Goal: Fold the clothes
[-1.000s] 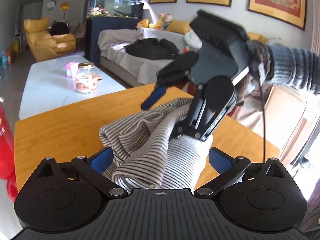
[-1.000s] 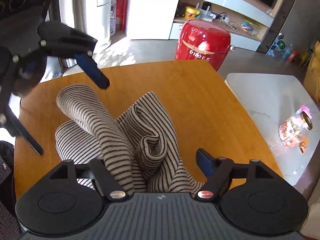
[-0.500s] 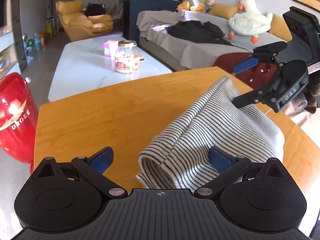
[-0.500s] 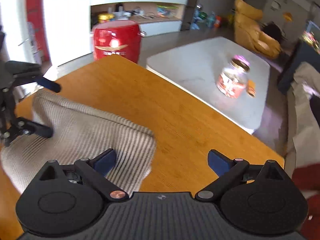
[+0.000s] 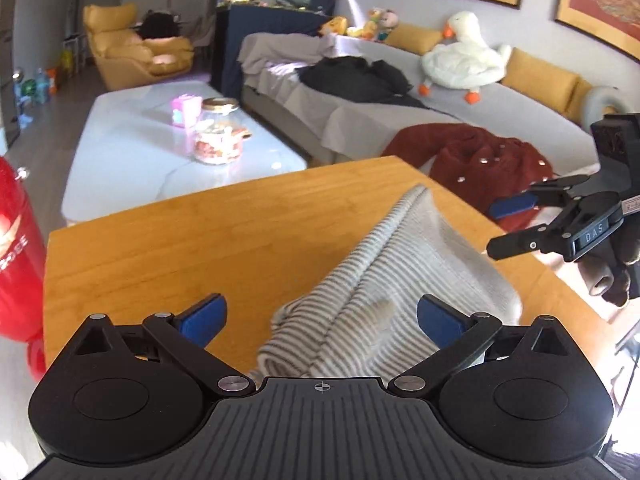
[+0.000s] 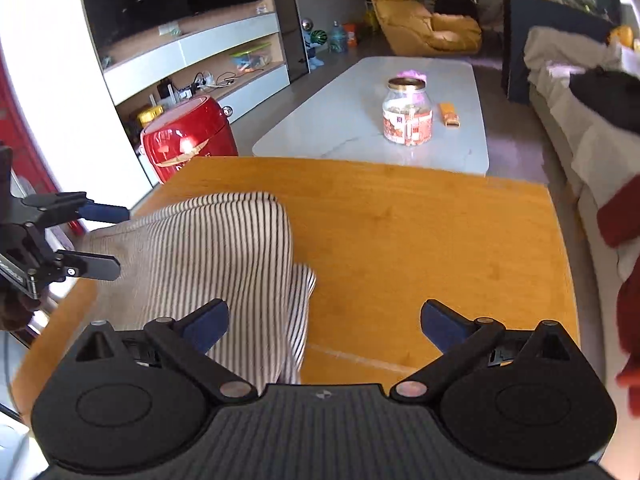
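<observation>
- We see a striped knit garment [image 5: 404, 280] lying folded in a thick bundle on the orange wooden surface [image 5: 200, 232], toward the surface's near side in both wrist views.
- Our left hand-held gripper [image 5: 320, 314] is released: its blue pads stand wide apart, with the near end of the garment lying between them and neither pad pressing on it.
- Our right hand-held gripper [image 6: 324, 318] has its jaws opening, nearly spread to the full; its left pad sits over the striped cloth, its right pad over bare wood, and we see nothing clamped.
- In the left wrist view the right hand-held gripper appears at the right edge, beside the garment's far corner and apart from it.
- In the right wrist view the left hand-held gripper appears at the left edge, its fingers [image 6: 90, 266] just by the garment's edge; whether they touch the cloth we cannot quite tell.
- Beyond the surface stands a white coffee table [image 6: 340, 120] carrying a glass jar [image 6: 407, 114] with a gold lid.
- A glossy red drum-shaped stool [image 6: 188, 140] stands on the floor near the surface's corner.
- A grey sofa [image 5: 520, 112] holds a plush goose [image 5: 460, 60], a black garment [image 5: 356, 80] and a dark red coat [image 5: 472, 156].
</observation>
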### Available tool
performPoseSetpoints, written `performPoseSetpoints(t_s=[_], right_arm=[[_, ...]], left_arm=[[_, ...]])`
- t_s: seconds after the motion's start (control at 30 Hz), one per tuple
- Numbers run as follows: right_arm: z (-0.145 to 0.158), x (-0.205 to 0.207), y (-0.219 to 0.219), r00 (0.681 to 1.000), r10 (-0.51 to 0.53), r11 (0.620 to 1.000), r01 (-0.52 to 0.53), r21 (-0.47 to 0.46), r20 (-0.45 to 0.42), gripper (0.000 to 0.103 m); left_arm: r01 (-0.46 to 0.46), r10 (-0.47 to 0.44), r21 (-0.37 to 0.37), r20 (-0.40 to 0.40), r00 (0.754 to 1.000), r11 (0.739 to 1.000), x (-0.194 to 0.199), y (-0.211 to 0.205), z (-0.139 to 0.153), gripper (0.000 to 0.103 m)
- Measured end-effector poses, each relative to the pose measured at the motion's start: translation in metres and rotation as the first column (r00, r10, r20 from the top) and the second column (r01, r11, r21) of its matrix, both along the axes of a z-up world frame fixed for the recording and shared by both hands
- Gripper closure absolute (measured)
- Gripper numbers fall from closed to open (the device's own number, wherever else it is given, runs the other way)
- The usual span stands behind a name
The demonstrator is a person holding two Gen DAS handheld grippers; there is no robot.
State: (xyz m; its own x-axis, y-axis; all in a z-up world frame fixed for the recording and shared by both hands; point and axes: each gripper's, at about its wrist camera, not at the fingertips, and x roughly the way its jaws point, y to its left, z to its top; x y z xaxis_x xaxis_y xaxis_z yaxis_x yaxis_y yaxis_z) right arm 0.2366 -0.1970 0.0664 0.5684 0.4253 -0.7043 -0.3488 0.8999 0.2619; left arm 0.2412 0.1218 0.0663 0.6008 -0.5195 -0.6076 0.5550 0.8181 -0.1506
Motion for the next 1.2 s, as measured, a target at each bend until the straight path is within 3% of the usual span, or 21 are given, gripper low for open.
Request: performPoseSetpoints(t_s=[0.13,0.23,0.3,0.4,0.5,0.7,0.93,1.03,1.1,1.2], right_arm=[[-0.019,-0.025,-0.015,0.984,-0.035,0.985,0.063,0.158,-0.174,0.001],[-0.039,-0.03,-0.009,0.963,-0.011,0.962,0.084,0.261,-0.271,0.012],[-0.052,-0.027,-0.002,0.946,0.003,0.945,0.103,0.309,-0.324,0.026],[-0.067,-0.01,0.01,0.931,0.014,0.927,0.125,0.354,-0.364,0.036],[-0.065,0.01,0.019,0.948,0.009,0.936,0.103,0.336,-0.317,0.036],[-0.05,0.053,0.04,0.986,-0.092,0.974,0.117,0.193,-0.138,0.036],[-0.032,0.069,0.058,0.986,-0.153,0.988,0.154,-0.017,0.067,0.036],[-0.022,0.066,0.053,0.981,-0.146,0.986,0.155,-0.062,0.13,0.033],[-0.015,0.059,0.047,0.978,-0.13,0.988,0.142,-0.066,0.162,0.021],[-0.003,0.043,0.044,0.969,-0.095,0.988,0.119,-0.097,0.228,0.02]], left_arm=[[0.049,-0.049,-0.006,-0.035,0.998,0.999,0.011,-0.014,-0.015,0.0],[0.061,-0.061,-0.013,-0.078,0.995,0.998,0.023,-0.023,-0.03,0.0],[0.026,-0.037,-0.079,-0.138,0.99,0.996,0.031,-0.015,-0.038,0.0],[-0.012,-0.011,-0.119,-0.19,0.982,0.993,0.034,-0.005,-0.049,0.0],[-0.082,0.058,-0.111,-0.207,0.977,0.99,0.029,0.007,-0.053,0.0],[-0.158,0.121,-0.14,-0.246,0.962,0.977,0.012,0.023,-0.053,0.001],[-0.1,0.068,-0.136,-0.22,0.973,0.986,-0.02,-0.019,-0.055,0.0],[-0.063,0.013,-0.207,-0.236,0.972,0.976,-0.028,-0.03,-0.055,0.0],[-0.04,-0.025,-0.258,-0.245,0.969,0.965,-0.032,-0.032,-0.054,0.0],[-0.019,-0.049,-0.287,-0.227,0.973,0.958,-0.038,-0.031,-0.047,0.0]])
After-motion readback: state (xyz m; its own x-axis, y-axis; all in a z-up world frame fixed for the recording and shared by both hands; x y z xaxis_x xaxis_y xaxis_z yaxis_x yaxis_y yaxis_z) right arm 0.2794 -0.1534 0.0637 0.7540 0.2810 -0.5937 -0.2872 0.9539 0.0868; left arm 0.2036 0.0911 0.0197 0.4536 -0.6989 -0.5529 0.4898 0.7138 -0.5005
